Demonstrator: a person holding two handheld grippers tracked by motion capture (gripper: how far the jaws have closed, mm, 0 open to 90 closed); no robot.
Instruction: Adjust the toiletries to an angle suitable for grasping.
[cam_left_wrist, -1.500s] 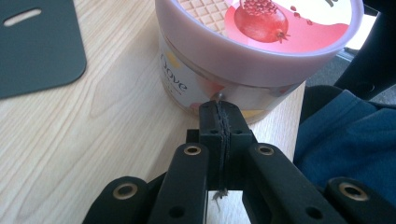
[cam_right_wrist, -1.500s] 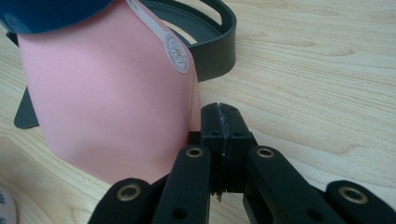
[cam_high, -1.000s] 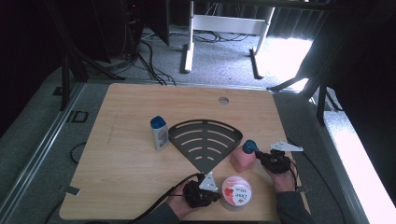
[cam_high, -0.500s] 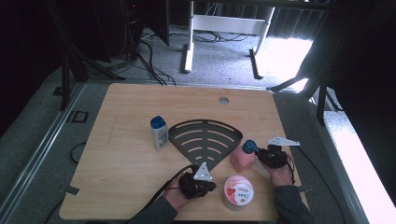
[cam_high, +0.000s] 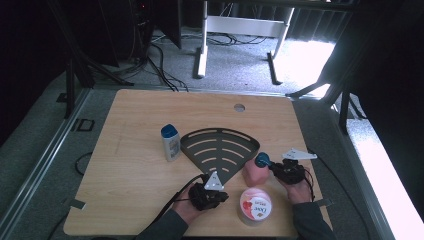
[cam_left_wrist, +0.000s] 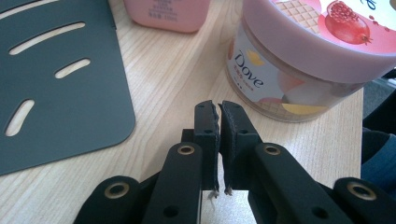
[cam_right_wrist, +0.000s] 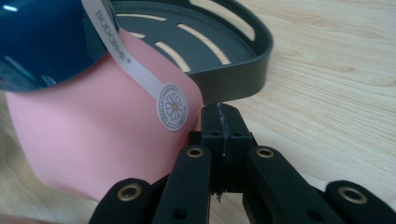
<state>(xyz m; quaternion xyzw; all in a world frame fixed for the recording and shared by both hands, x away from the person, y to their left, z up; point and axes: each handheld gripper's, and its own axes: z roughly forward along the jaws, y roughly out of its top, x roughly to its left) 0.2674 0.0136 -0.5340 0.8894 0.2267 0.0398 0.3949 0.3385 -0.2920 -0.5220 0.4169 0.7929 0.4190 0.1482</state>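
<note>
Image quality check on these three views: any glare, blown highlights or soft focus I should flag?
High view: daylight blows out the floor behind the table and along the right edge; corners fall to black. Left gripper view: the Dove jar is fairly sharp, its label readable. Right gripper view: the blue cap is close, soft, with specular glare; the pink bottle is evenly lit.

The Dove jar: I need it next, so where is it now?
In the high view the Dove jar stands near the table's front edge, right of the left gripper, in front of the pink bottle.
</note>
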